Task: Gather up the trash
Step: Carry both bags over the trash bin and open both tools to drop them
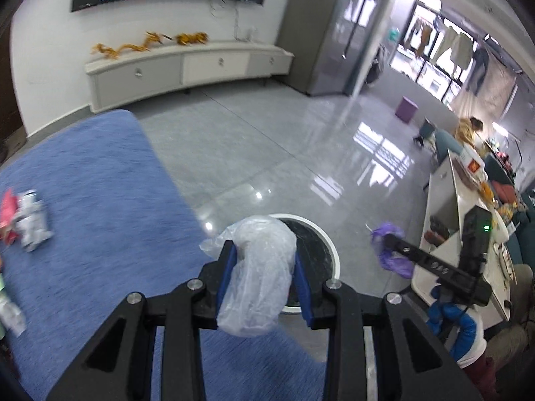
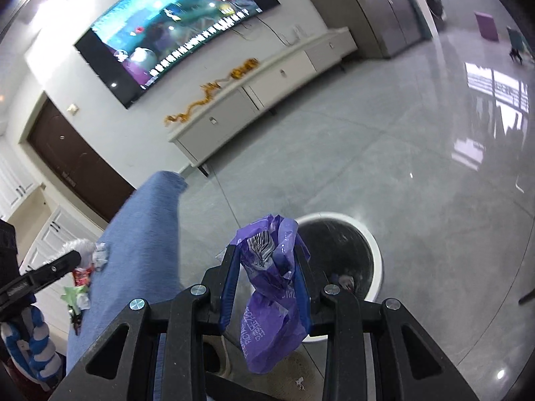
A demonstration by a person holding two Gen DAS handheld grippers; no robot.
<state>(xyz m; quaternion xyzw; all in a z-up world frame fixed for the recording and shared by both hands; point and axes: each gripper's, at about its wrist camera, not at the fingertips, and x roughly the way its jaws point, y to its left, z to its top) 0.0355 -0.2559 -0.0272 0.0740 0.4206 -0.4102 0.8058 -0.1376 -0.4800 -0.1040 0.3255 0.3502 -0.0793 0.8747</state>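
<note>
**Both hands bring trash to the bin**

In the left wrist view, the left gripper [image 1: 264,280] has its blue fingers [image 1: 227,280] pinching a crumpled clear plastic bag [image 1: 257,274] at lower centre, with the white-rimmed bin [image 1: 331,250] just behind it on the grey floor [image 1: 267,140]. In the right wrist view, the right gripper [image 2: 267,287] pinches a purple plastic bag [image 2: 271,287], its tail hanging below the fingers; the bin [image 2: 374,250] sits to the right of centre. More wrappers [image 1: 30,217] lie on the blue cloth [image 1: 100,183] at the left of the left view.

The step in hand looks like dropping both bags in. To do it well, each gripper should be centred over the dark opening before the fingers spread, since light film drifts and may cling to a pad. The purple tail should clear the rim first. Releasing one bag at a time would keep the hands from crowding each other.
</note>
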